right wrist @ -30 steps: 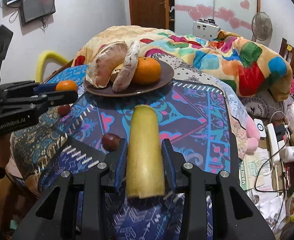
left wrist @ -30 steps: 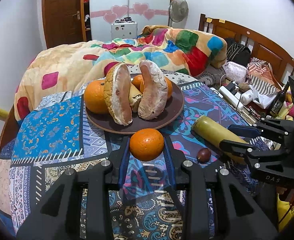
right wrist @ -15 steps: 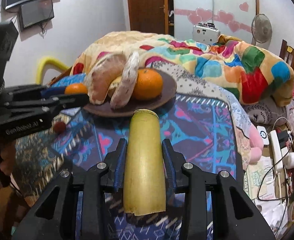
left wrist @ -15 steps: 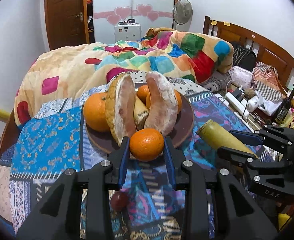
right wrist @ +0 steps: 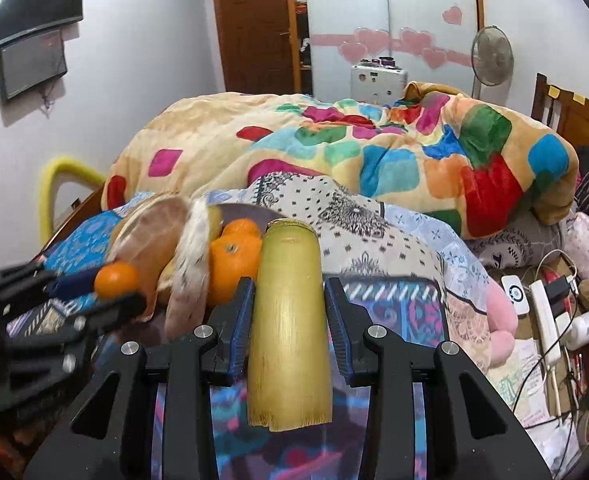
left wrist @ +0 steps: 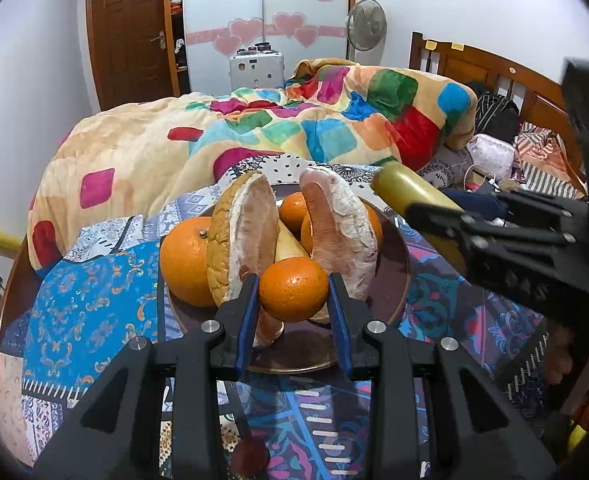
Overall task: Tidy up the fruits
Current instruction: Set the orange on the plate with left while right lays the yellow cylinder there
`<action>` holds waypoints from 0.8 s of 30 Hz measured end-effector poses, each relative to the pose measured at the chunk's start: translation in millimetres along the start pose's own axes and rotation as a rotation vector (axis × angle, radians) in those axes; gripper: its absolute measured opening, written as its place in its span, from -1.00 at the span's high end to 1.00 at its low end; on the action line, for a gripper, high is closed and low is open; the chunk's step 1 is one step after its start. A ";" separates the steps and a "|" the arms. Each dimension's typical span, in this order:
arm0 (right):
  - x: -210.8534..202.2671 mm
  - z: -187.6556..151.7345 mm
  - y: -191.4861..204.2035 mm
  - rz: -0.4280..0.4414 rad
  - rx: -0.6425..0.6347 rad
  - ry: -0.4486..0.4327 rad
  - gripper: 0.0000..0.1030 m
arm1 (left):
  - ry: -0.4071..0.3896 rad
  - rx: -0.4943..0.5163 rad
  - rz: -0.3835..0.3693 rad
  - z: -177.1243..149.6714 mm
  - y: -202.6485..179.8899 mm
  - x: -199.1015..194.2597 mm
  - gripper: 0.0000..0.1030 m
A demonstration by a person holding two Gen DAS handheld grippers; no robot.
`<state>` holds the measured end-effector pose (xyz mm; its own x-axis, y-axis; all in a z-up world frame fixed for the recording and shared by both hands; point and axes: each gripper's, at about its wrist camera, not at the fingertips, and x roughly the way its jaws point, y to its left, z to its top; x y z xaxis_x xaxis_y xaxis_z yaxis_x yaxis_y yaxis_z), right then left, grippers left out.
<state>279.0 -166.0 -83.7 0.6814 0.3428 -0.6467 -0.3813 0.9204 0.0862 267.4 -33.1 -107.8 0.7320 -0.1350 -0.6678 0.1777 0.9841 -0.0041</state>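
Observation:
My left gripper [left wrist: 293, 294] is shut on a small orange [left wrist: 293, 290], held just above the near part of a dark brown plate [left wrist: 394, 276]. Two pomelo halves [left wrist: 242, 236] stand on that plate with several oranges [left wrist: 184, 262] and a pale yellow piece between them. My right gripper [right wrist: 288, 308] is shut on a yellow-green sugarcane piece [right wrist: 288, 316], lifted off the cloth right of the plate. In the left wrist view that sugarcane piece [left wrist: 406, 192] hangs over the plate's right rim. In the right wrist view the plate's fruits [right wrist: 230, 264] sit left of the cane.
A small dark red fruit [left wrist: 248, 454] lies on the patterned tablecloth [left wrist: 90, 304] under my left gripper. A colourful blanket [left wrist: 294, 128] on a bed rises behind the table. Cables, a power strip [right wrist: 546, 320] and clutter fill the floor on the right.
Both grippers have moved toward the plate with their loads. The orange now hangs over the plate's near part, and the sugarcane has risen off the cloth to the plate's right rim.

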 end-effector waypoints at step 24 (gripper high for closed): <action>-12.3 36.0 54.9 0.087 -0.028 -0.066 0.36 | -0.074 -0.044 0.034 -9.3 48.6 -59.3 0.15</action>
<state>272.2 -112.9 -43.7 0.6840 0.4337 -0.5866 -0.4574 0.8814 0.1182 226.5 23.8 -75.3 0.7842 -0.1078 -0.6111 0.1241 0.9921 -0.0157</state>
